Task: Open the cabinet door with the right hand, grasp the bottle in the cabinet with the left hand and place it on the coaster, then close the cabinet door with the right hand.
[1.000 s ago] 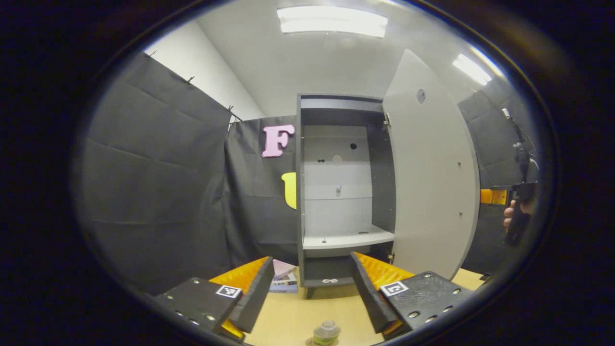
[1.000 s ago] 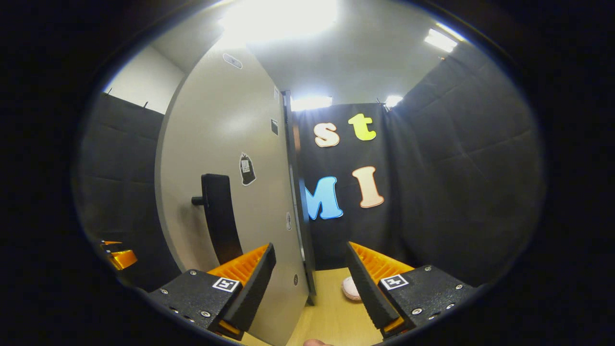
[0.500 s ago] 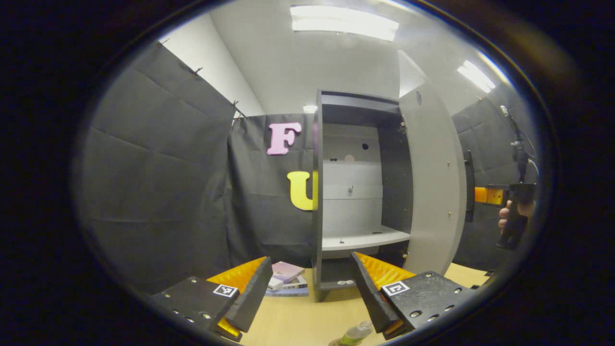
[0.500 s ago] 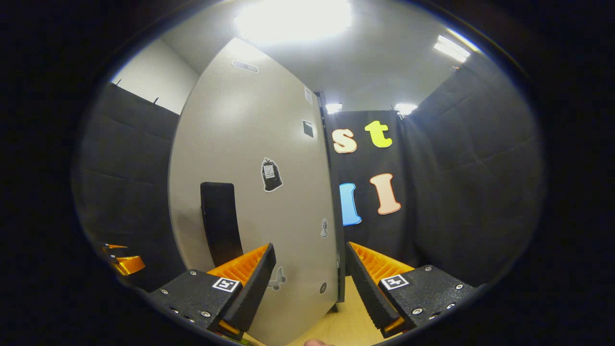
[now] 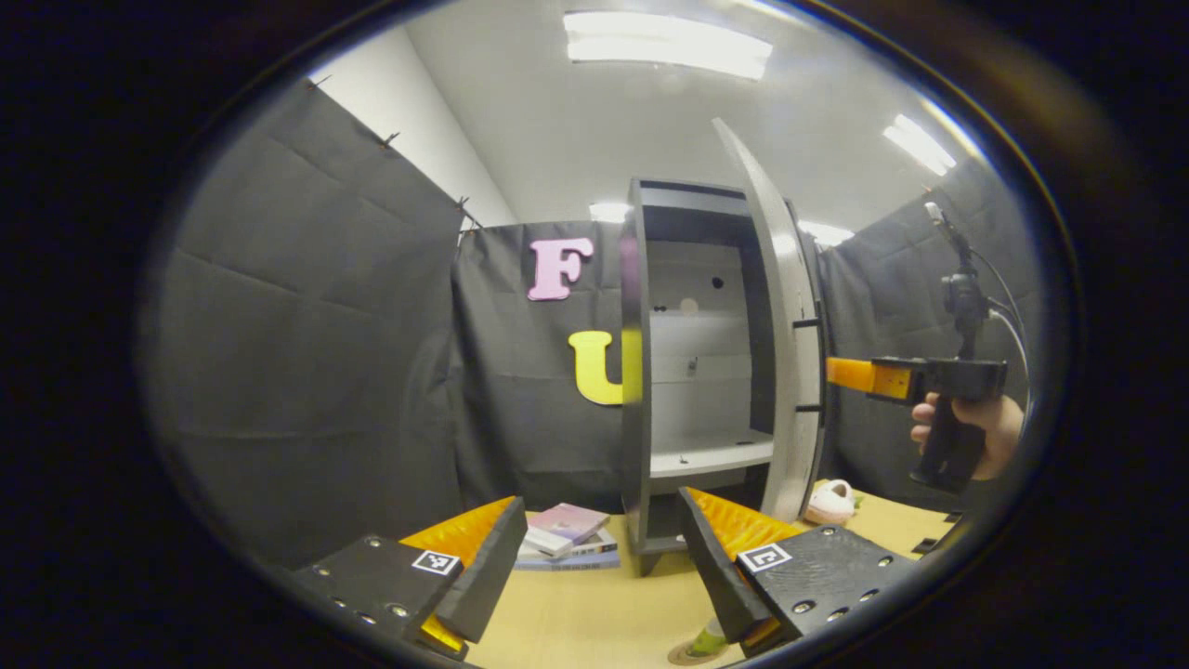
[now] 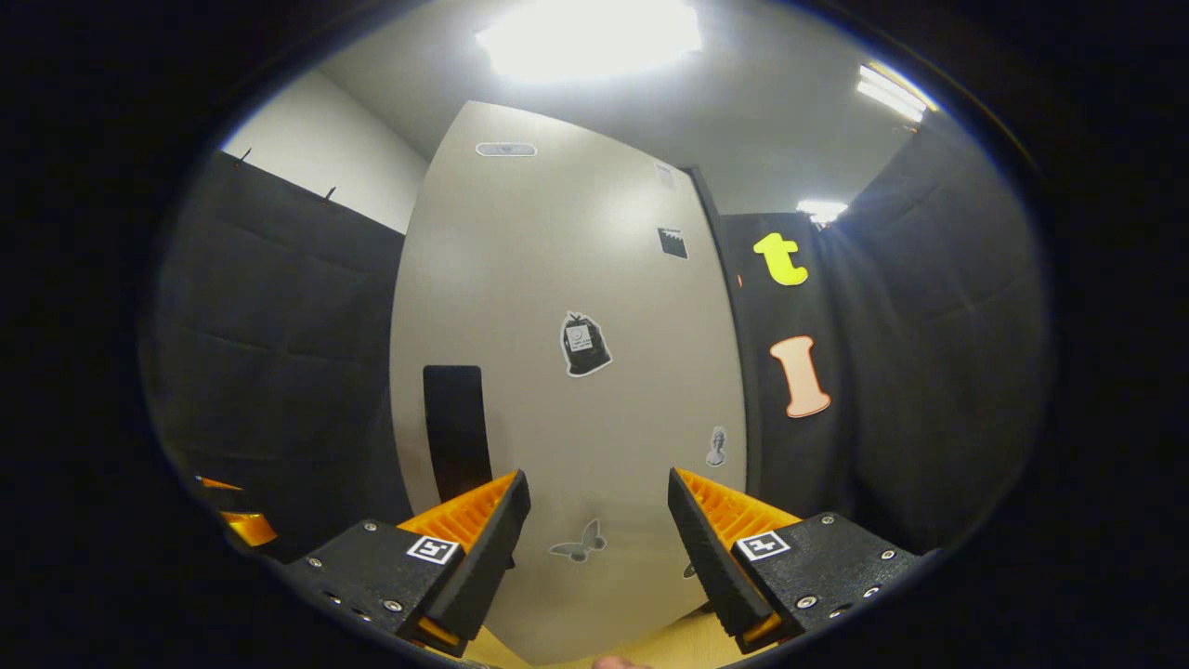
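In the left gripper view, the left tool (image 5: 599,567) is held wide open above the tabletop (image 5: 594,613), with nothing between its fingers. The bottle (image 5: 708,638) is seen at the bottom edge, just below and partly behind the right-hand finger (image 5: 720,557), standing on the round coaster (image 5: 685,655). Ahead stands the dark cabinet (image 5: 636,372), its inside shelf (image 5: 711,457) bare. The cabinet door (image 5: 785,334) is seen nearly edge-on, partly swung toward the cabinet. To its right, the right tool (image 5: 850,373) is held by a hand (image 5: 975,427) and points at the door's outer face. A stack of books (image 5: 565,537) lies left of the cabinet, and a small pale object (image 5: 829,502) lies on the tabletop right of the door.

In the right gripper view, the right tool (image 6: 599,557) is spread wide and empty, close before the door's stickered face (image 6: 576,372); the black handle (image 6: 457,432) lies just left of its left finger (image 6: 474,544).
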Tool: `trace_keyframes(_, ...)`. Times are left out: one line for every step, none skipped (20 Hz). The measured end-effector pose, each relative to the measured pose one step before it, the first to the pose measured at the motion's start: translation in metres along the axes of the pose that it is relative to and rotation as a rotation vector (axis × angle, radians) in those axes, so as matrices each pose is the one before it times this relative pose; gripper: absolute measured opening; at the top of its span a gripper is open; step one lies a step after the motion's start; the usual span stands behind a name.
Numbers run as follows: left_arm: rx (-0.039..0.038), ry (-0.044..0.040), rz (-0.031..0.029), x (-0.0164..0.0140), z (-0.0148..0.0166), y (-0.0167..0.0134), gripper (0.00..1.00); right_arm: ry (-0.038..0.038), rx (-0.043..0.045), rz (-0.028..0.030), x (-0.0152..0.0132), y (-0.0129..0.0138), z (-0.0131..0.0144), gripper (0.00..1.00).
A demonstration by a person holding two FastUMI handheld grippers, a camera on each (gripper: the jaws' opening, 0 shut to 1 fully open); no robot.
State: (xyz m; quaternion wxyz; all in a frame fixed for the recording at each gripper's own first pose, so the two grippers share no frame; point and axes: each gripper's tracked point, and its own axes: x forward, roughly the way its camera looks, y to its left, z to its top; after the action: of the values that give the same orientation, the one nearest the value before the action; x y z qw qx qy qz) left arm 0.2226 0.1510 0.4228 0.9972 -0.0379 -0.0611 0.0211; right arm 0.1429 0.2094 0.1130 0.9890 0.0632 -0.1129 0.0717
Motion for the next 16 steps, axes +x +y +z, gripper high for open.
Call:
trace_keyframes(-0.01109, 0.00361, 0.01345, -0.00088, -0.00043, 0.00544, 0.92, 0.03253, 0.00158, 0.00413, 0.00499, 0.00103, -0.00964, 0.93)
trace_keyframes(0.00044, 0.00609, 0.01907, -0.00116, -0.00035, 0.00417, 0.92, 0.0239, 0.01458, 0.00956, 0.00566, 0.00062, -0.00571, 0.93)
trace_keyframes(0.01, 0.00722, 0.02015, -0.00171, -0.00071, 0.00266, 0.89, 0.01536, 0.01052, -0.00326, 0.00314, -0.00264, -0.00287, 0.94)
trace_keyframes(0.0114, 0.01062, 0.00633, 0.00148, -0.00007, -0.00179, 0.93, 0.00694, 0.00303, -0.0073, 0.00126, -0.00385, 0.00019, 0.93)
trace_keyframes(0.01977, 0.01321, 0.01981, 0.00152, -0.00176, 0.0007, 0.89, 0.0035, 0.0, -0.00378, 0.00055, -0.0043, 0.00084, 0.93)
trace_keyframes(0.02769, 0.01508, 0.02468, 0.00446, -0.00114, 0.0017, 0.93, 0.00193, -0.00476, 0.00126, 0.00076, -0.00318, 0.00007, 0.92)
trace_keyframes(0.03292, 0.02273, 0.02263, 0.00214, -0.00521, 0.00006, 0.93, 0.00228, -0.01657, -0.00508, 0.0001, -0.00532, -0.00022, 0.93)
trace_keyframes(0.02639, 0.01186, 0.01112, 0.00419, -0.00028, -0.00308, 0.96, 0.00235, -0.02378, -0.01874, -0.00052, -0.01041, -0.00062, 0.94)
trace_keyframes(0.01154, 0.00368, 0.00578, 0.00479, 0.00201, -0.00725, 0.93, 0.00239, -0.01445, -0.008, -0.00073, -0.00838, -0.00257, 0.94)
trace_keyframes(0.00063, 0.00023, 0.00336, 0.0056, 0.00341, -0.00682, 0.96, 0.00469, -0.00052, 0.00365, -0.00105, -0.00338, -0.00278, 0.92)
trace_keyframes(-0.00891, -0.00782, -0.01486, 0.00362, 0.00334, -0.01301, 0.93, 0.00775, 0.00555, 0.00599, -0.00066, -0.00098, -0.00444, 0.92)
trace_keyframes(-0.0114, -0.00932, -0.01746, 0.0053, 0.00522, -0.01408, 0.93, 0.00728, 0.00353, 0.00413, -0.00127, -0.00303, -0.00226, 0.93)
trace_keyframes(-0.01034, -0.0077, -0.01934, 0.0069, 0.0037, -0.01387, 0.96, 0.002, -0.00016, -0.002, -0.00018, -0.00033, -0.00001, 0.93)
trace_keyframes(-0.01352, -0.01211, -0.01374, 0.00518, 0.00583, -0.01278, 0.96, -0.00404, 0.00289, 0.00385, -0.00135, -0.00137, 0.00123, 0.93)
trace_keyframes(-0.01875, -0.02121, -0.00335, 0.00548, 0.00781, -0.01177, 0.96, -0.00441, 0.00345, -0.00168, -0.00512, -0.00552, 0.0008, 0.93)
trace_keyframes(-0.02324, -0.01419, -0.02096, 0.00832, 0.00523, -0.01178, 0.96, -0.00369, 0.00416, -0.00138, -0.00345, -0.00387, 0.0007, 0.93)
